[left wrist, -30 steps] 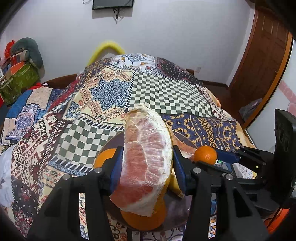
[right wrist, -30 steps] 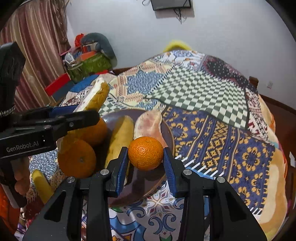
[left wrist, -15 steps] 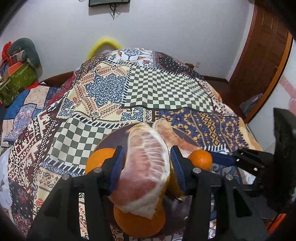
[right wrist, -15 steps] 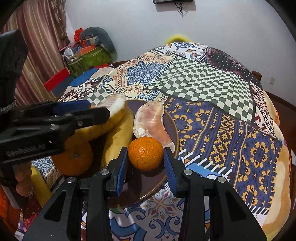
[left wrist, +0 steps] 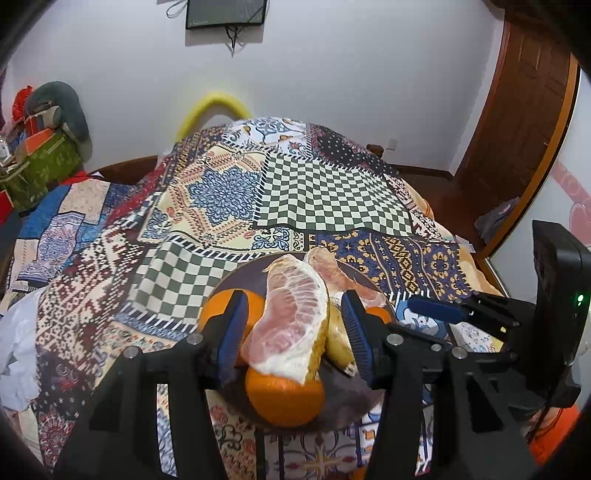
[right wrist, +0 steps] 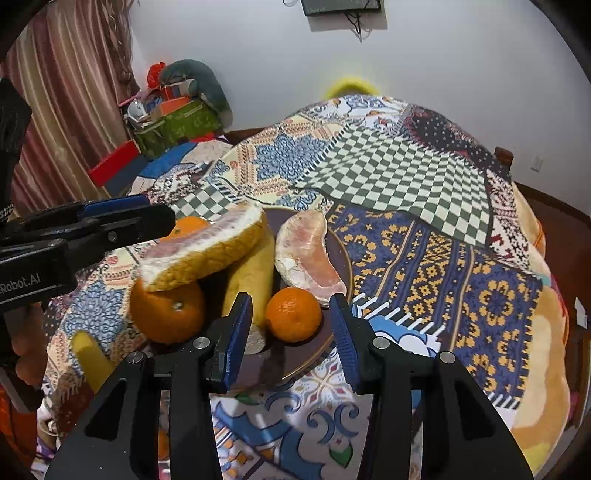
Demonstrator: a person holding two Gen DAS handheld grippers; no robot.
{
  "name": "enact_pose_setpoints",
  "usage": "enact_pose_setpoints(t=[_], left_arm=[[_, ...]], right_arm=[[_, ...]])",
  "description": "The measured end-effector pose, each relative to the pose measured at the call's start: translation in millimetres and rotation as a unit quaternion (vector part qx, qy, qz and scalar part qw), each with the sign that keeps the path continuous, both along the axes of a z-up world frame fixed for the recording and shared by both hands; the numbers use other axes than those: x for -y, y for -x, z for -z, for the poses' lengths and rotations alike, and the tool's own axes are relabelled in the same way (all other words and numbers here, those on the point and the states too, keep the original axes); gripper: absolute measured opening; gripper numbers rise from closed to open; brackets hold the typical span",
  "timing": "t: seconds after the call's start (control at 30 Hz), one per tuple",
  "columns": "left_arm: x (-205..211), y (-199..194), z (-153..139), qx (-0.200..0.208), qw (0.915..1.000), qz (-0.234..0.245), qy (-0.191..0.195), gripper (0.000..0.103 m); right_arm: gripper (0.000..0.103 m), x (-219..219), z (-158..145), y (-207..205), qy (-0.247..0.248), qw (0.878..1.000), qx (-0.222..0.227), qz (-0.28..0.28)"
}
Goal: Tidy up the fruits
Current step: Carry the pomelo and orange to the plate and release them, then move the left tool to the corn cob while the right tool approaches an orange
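While the right gripper (right wrist: pixel 291 334) has just been opening, its jaws now clear of the mandarin (right wrist: pixel 293 314) resting between them on the plate (right wrist: pixel 341 258), the left gripper (left wrist: pixel 293 332) stands loose around the pomelo wedge (left wrist: pixel 291 325).

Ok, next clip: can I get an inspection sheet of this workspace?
Surface: patchwork cloth.
Job's things: dark plate holds mandarin and peeled pomelo segment; pomelo wedge lies on an orange.
Clutter: yellow fruit beside plate.
Grippers: left gripper open around pomelo wedge; right gripper jaws have just been opening, mandarin between, untouched.
Cables: cord hangs below wall screen.
Surroundings: wooden door, curtain, boxes.
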State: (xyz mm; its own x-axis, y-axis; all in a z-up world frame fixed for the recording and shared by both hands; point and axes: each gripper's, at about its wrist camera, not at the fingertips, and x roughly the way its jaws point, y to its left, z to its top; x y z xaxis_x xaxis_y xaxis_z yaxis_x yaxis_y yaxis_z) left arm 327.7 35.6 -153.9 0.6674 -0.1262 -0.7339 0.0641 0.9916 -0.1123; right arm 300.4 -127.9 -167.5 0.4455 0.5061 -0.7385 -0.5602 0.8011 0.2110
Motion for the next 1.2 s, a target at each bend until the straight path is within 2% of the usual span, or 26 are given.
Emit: enact_pose_setpoints(t=[0.33, 0.6, 0.77, 0.93, 1.07, 1.2], left_arm=[[-13, 54, -27, 0.019, 0.9996, -0.017, -0.010, 0.060], [-24, 95, -27, 0.011, 0.9993, -0.035, -0.012, 0.064], [-26, 116, -11, -0.012, 0.9987, -0.047, -0.013, 0.071], [-21, 128, 16, -0.054, 0.9971, -0.052, -0.008, 0.078], [-13, 129, 39, -0.080, 0.9946, -0.064, -0.013, 0.079], [-9, 128, 52, -0.085, 0.9911, -0.099, -0.028, 0.079]], right_arm=[[0.040, 5, -33, 39, -0.008, 1.000, 0.025, -0.002], [0.040, 4, -43, 72, -0.008, 0.999, 0.032, -0.008], [0.040, 4, -39, 89, -0.006, 1.000, 0.027, -0.011], [0.040, 3, -30, 103, 0.000, 1.000, 0.017, -0.016], [0.040, 6, -23, 111, 0.004, 1.000, 0.009, -0.018], [0.040, 8, -19, 114, 0.009, 1.000, 0.004, -0.019]])
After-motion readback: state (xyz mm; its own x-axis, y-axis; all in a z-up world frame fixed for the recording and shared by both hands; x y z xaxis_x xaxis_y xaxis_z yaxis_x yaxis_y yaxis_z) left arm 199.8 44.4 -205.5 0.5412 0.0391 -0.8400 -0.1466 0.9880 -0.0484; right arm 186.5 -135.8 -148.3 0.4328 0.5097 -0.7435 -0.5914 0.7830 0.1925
